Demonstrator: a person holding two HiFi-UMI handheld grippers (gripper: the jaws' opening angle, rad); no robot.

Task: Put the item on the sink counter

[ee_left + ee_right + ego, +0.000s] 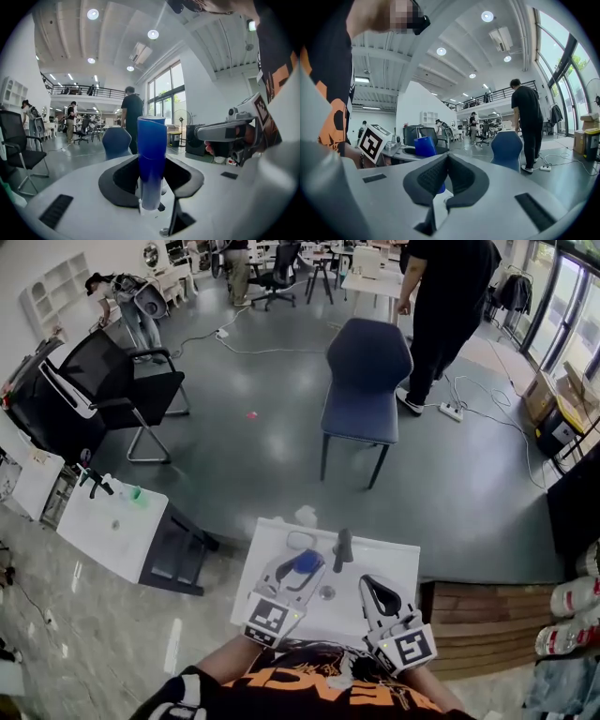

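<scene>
A blue cup (pixel 306 562) stands upright between the jaws of my left gripper (pixel 298 570), which is shut on it over the basin of the white sink counter (pixel 394 559). In the left gripper view the blue cup (pixel 152 159) fills the gap between the dark pads (pixel 185 176). My right gripper (pixel 380 592) hovers over the counter's right half, its jaws shut with nothing in them. In the right gripper view the tips of my right gripper (pixel 446 158) meet, and the cup (pixel 424 146) shows beyond them to the left.
A black faucet (pixel 343 549) rises at the back of the basin and a drain (pixel 326 593) lies in it. A second white sink unit (pixel 112 526) stands left. Beyond are a blue chair (pixel 364 381), a standing person (pixel 441 306) and wooden steps (pixel 487 624).
</scene>
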